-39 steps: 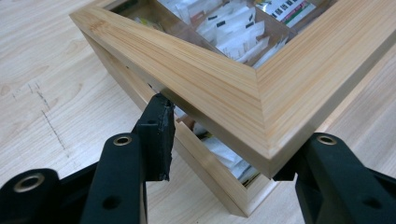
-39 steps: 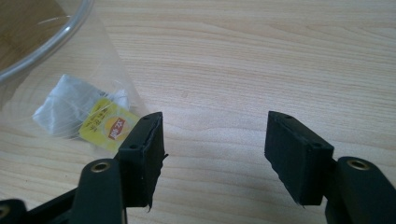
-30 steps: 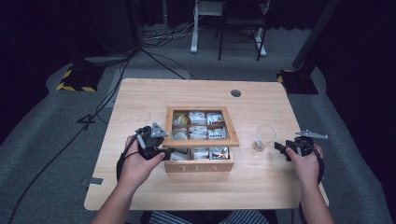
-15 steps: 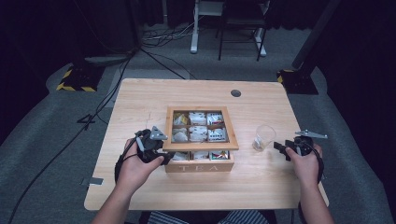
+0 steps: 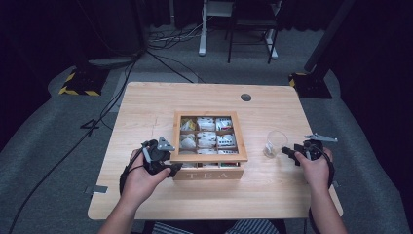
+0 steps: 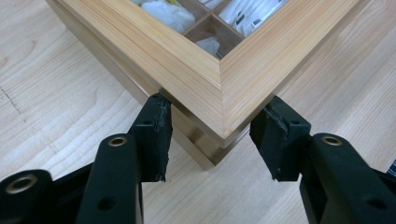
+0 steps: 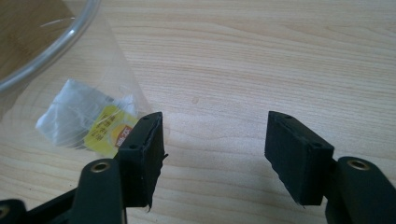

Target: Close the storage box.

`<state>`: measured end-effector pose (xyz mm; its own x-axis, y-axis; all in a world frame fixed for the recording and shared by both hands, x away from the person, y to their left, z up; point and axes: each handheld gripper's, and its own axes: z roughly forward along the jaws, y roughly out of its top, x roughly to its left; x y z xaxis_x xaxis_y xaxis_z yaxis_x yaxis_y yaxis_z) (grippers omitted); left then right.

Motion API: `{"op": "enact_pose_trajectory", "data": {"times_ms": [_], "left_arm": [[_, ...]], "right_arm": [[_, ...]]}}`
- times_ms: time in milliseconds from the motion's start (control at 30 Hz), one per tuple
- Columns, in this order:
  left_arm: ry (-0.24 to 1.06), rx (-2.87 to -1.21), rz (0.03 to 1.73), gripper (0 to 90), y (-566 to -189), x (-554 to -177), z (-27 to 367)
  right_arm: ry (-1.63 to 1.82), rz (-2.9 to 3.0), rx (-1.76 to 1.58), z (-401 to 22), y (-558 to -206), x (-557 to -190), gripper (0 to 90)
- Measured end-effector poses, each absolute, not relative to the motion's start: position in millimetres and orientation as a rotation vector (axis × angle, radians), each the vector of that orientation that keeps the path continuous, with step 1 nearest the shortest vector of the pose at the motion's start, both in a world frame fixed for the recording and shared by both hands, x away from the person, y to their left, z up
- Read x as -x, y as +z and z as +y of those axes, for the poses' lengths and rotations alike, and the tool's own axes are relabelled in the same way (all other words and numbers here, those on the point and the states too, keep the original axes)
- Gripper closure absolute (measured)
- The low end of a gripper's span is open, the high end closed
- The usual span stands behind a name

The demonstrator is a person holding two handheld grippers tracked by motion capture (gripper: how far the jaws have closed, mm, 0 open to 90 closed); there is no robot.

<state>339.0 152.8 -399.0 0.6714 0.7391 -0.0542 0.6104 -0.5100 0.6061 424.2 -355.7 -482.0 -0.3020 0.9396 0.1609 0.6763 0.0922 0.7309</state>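
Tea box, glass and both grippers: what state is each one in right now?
Tea box: lid shut, sachets visible through its window.
Glass: upright, tea bag inside.
Left gripper: astride the box's near corner, jaws just eased, not clamping.
Right gripper: open, beside the glass, holding nothing.

We see the tea box [image 5: 209,161] in the middle of the desk [image 5: 146,107], its compartments holding tea bags [image 5: 206,124]. Our left tongs [image 6: 212,135] sit at the box's near left corner, one jaw on each side of that corner and both close against the lid's frame [image 6: 196,70]. To the right of the box, a little apart from it, stands a glass [image 5: 275,143] with a tea bag [image 7: 88,122] inside. Our right tongs [image 7: 215,140] lie just right of the glass, over bare desk.
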Motion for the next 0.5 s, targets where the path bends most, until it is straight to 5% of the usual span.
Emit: {"op": "enact_pose_trajectory", "data": {"times_ms": [500], "left_arm": [[0.255, -2.329, 1.037, 49.5, -403.9, -339.3, 151.4]], "right_arm": [[1.043, 2.034, -1.597, -354.7, -484.1, -425.6, 38.1]]}}
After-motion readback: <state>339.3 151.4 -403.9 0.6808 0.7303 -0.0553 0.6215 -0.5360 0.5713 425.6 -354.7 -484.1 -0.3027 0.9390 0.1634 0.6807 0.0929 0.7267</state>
